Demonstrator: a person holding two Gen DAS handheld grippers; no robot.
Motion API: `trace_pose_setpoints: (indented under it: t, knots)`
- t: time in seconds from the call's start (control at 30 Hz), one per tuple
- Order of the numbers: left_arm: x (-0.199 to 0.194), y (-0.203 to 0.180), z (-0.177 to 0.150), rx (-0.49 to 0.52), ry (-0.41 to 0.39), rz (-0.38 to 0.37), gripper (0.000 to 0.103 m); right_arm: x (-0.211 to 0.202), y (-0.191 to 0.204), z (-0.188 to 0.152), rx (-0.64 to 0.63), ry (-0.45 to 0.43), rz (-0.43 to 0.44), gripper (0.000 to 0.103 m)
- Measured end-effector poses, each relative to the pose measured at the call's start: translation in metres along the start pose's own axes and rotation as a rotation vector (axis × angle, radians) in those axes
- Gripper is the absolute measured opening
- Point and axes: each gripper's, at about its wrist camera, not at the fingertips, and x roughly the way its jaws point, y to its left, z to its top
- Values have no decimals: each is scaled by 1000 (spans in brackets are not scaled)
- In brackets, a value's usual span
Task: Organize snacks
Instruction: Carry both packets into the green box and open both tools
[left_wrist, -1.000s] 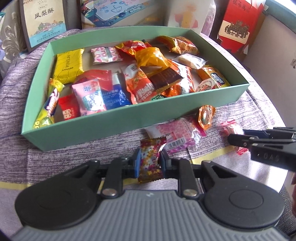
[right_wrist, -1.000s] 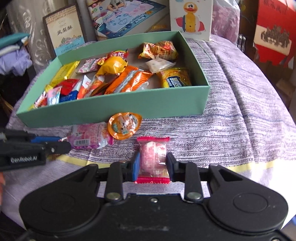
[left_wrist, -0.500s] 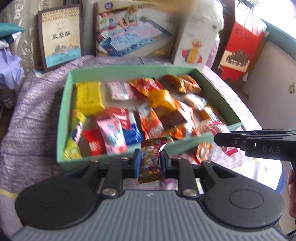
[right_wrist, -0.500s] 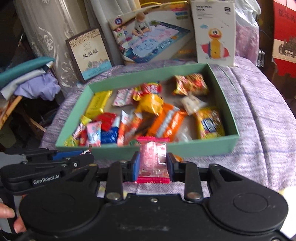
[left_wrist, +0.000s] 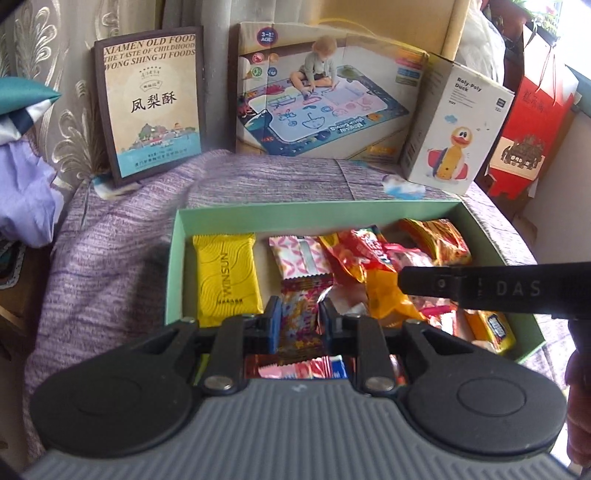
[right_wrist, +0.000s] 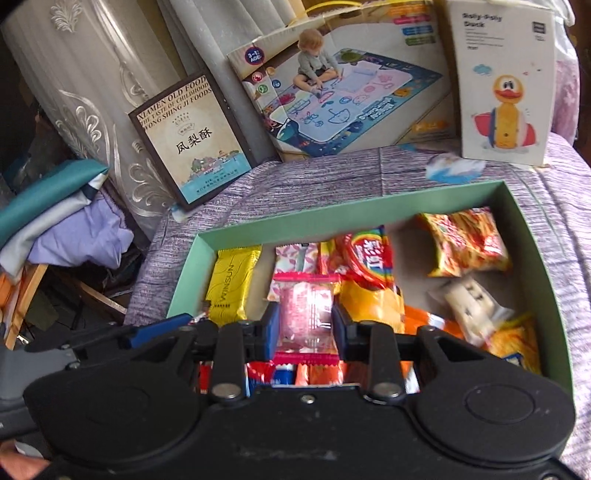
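Two grippers hang over the green box (left_wrist: 177, 266), each with a sweet pinched between its fingers. The left gripper (left_wrist: 298, 319) has its blue-padded fingers (left_wrist: 272, 325) pressed on the sides of a multicoloured wrapped candy (left_wrist: 300, 314), which stands upright between them with its crimped top edge above the pads. The right gripper (right_wrist: 305, 325) clamps a pink wrapped candy (right_wrist: 306, 314) the same way, the clear pink wrapper bulging a little above its fingers (right_wrist: 271, 328) and its magenta crimped ends showing above and below.

Both held sweets are above the inside of the box, over the snacks already lying in it. In the left wrist view the right gripper's arm crosses from the right edge, level over the box. In the right wrist view the left gripper's tips show at the lower left, beside the box's near left corner.

Within the box, a yellow packet (left_wrist: 226, 277) lies along the left wall, a pink patterned packet (left_wrist: 301, 258) is just beside it, and red and orange bags (right_wrist: 367, 262) are piled in the middle. A red-and-yellow crisps bag (right_wrist: 467, 242) sits near the far right corner, with a white packet (right_wrist: 469, 299) in front of it.

The box rests on a purple woven cloth (left_wrist: 110, 258). Behind it, a brown-framed pastry box (left_wrist: 151, 99), a drawing-mat box (left_wrist: 325, 96) and a white duck toy box (left_wrist: 458, 129) stand upright.
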Motion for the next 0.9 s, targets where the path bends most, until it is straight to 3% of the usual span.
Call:
trace_pose_setpoints:
  t: [0.27, 0.33, 0.37, 0.4, 0.47, 0.5, 0.57, 0.9]
  knots:
    - [29, 5, 13, -10, 26, 17, 22, 35, 9, 11, 6, 38, 7, 32]
    - [33, 6, 14, -20, 26, 38, 35, 40, 10, 15, 8, 41, 9, 36]
    - [35, 8, 14, -31, 25, 52, 61, 41, 11, 17, 11, 41, 11, 48]
    - [35, 9, 13, -42, 17, 69, 81, 41, 11, 18, 12, 35, 10, 69]
    - [33, 11, 12, -44, -4, 97, 92, 37, 11, 18, 6, 14, 3, 98]
    - [33, 12, 11, -44, -5, 107, 98, 35, 12, 17, -3, 4, 1, 103]
    - [33, 13, 10, -55, 0, 125, 103, 33, 12, 16, -19, 14, -7, 103]
    - [28, 16, -4, -79, 39, 130, 103, 25, 4, 2, 10, 74, -50, 103]
